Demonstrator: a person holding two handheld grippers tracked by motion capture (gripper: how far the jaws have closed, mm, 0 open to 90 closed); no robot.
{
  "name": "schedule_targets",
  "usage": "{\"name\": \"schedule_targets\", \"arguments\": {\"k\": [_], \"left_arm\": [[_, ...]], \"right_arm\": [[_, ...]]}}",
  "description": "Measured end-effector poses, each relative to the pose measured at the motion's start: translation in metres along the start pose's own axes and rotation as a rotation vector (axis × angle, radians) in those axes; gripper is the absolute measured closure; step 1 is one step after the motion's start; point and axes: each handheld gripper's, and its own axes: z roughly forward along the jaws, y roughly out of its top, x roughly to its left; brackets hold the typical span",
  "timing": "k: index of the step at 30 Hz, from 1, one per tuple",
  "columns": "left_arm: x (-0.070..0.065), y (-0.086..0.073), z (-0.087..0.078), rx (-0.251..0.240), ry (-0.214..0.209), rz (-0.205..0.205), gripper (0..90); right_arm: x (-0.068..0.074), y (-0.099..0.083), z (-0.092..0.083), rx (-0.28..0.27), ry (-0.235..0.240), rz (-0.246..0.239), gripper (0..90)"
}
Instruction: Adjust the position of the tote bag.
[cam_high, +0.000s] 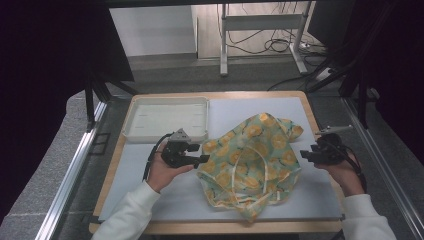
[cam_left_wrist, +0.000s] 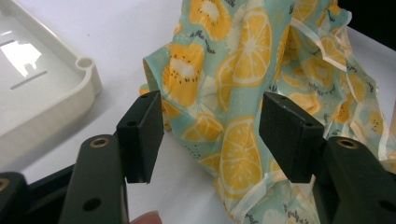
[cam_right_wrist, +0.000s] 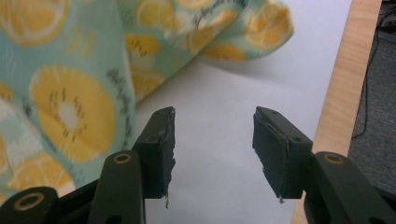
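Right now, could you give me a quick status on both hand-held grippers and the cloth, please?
Left hand-held gripper open at cloth edge. Right hand-held gripper open, empty. Fruit-print cloth crumpled on white mat. Tray clear behind.

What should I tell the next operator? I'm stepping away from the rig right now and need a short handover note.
Left tool: open, nothing between its pads, at the left edge of the fruit-print cloth.
Right tool: open, empty, just off the cloth's right side, over the white mat.
Cloth: rumpled heap mid-mat, lying free.
White tray: back left, nothing in it.
Done: nothing looks folded or put away.
Left, as I judge it: regrip the cloth and spread or fold it; possibly move it to the tray.
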Motion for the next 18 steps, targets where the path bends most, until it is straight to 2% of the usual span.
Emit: {"name": "schedule_targets", "arguments": {"k": [3,8,11,18], "left_arm": [[0.0,0.0,0.001,0.002,-0.002,-0.003,40.3],[-0.001,0.0,0.0,0.005,-0.004,0.0,40.3],[-0.001,0.0,-0.001,0.005,-0.005,-0.002,40.3],[-0.001,-0.001,-0.003,0.002,-0.003,-0.005,40.4]], "right_arm": [[0.005,-0.005,-0.003,-0.002,-0.006,-0.006,48.4],[0.011,-0.011,-0.009,-0.015,0.014,-0.001,47.1],[0.016,-0.015,-0.015,-0.041,0.027,0.01,46.4],[0.021,-0.018,-0.025,-0.06,0.037,0.007,45.1]]}}
